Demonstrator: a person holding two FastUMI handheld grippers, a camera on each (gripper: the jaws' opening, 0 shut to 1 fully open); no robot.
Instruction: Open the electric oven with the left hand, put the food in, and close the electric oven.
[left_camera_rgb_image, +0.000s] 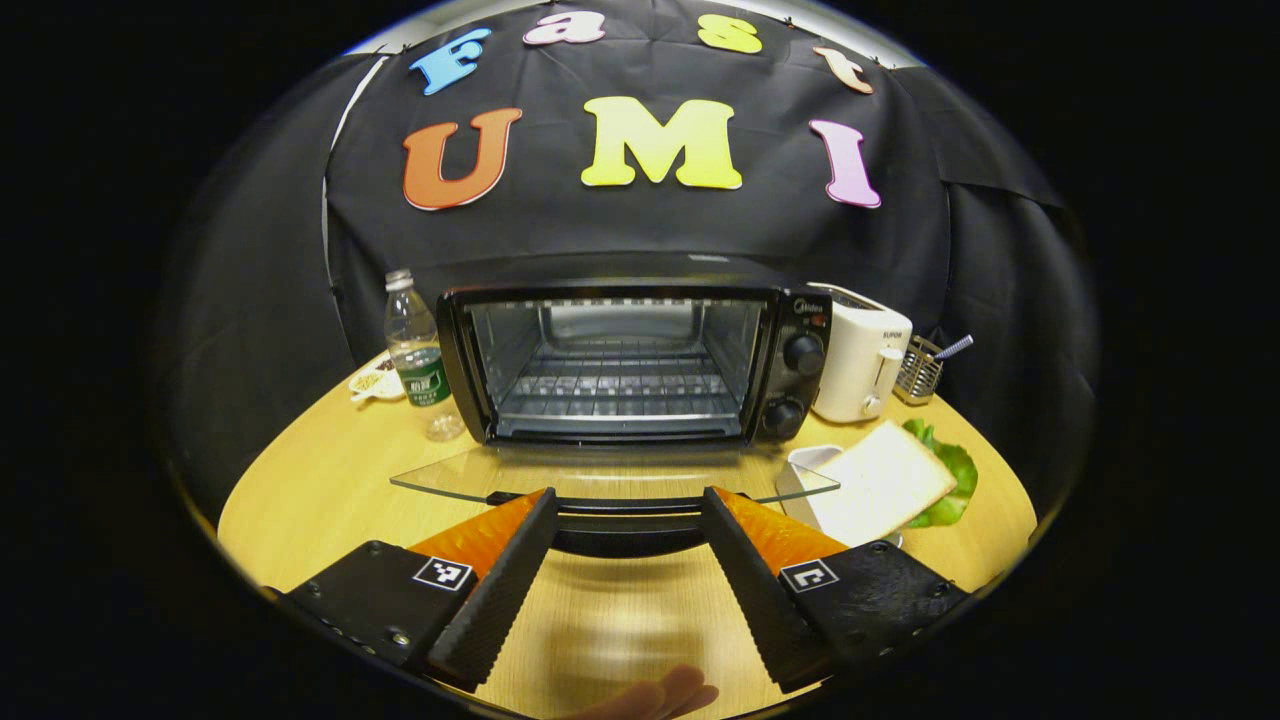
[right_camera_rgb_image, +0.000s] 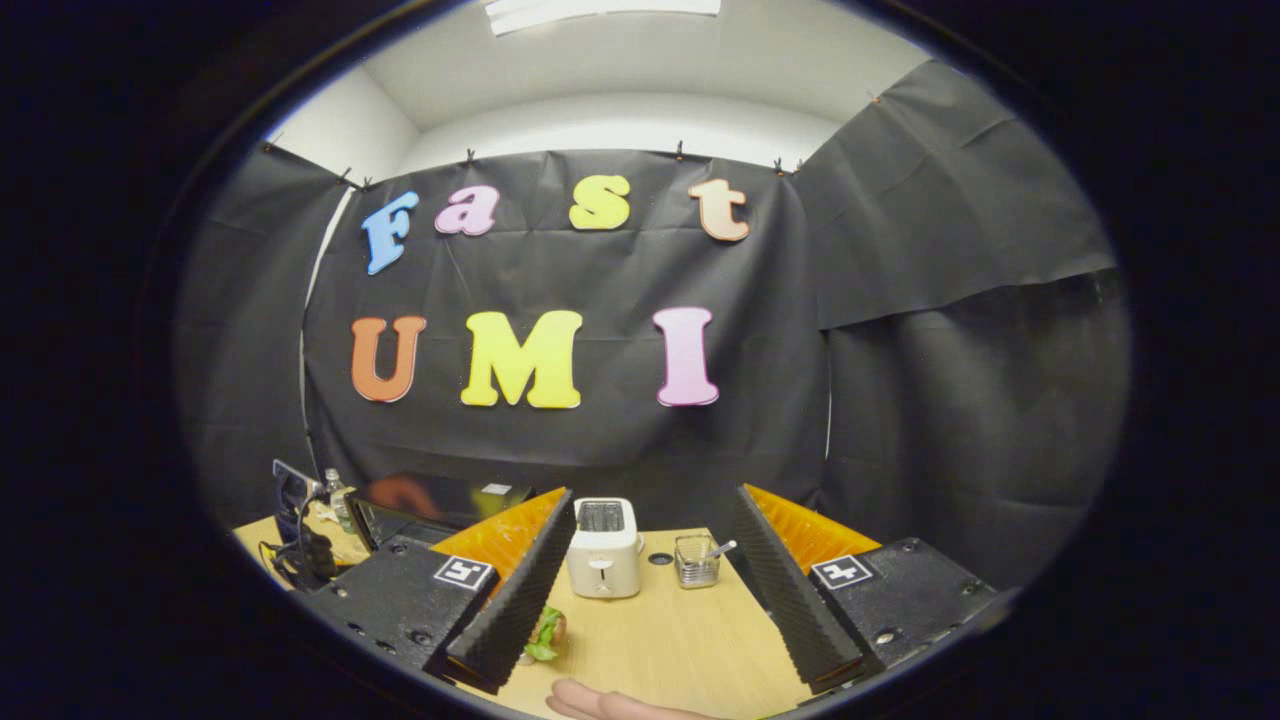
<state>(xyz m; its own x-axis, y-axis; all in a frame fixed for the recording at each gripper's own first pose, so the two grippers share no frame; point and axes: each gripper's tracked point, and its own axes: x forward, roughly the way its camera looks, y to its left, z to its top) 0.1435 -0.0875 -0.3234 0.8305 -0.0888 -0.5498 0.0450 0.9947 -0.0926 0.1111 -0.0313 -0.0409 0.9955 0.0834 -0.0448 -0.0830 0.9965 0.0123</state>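
In the left gripper view we saw the electric oven standing at the far middle of the wooden table, its glass door swung fully down and lying flat toward us. The wire rack inside was bare. Our left gripper hovered just near of the door's dark handle, its fingers spread wide on either side of the handle and touching nothing that we could make out.

The food, a slice of white bread on lettuce, lay on the table to the right of the open door, resting partly on a small white dish. Farther right and behind it stood a white toaster, and beyond that a wire holder with a utensil in it. To the left of the oven stood a clear water bottle with a green label, and behind it a small plate of snacks.

In the right gripper view our right gripper was held higher and farther back, its fingers likewise released and wide apart, grasping nothing. Between them we saw the toaster and the wire holder on the table. A bit of the lettuce showed just beside the left finger, and the oven's top lay to the far left. A fingertip of the holding hand appeared at the near edge.
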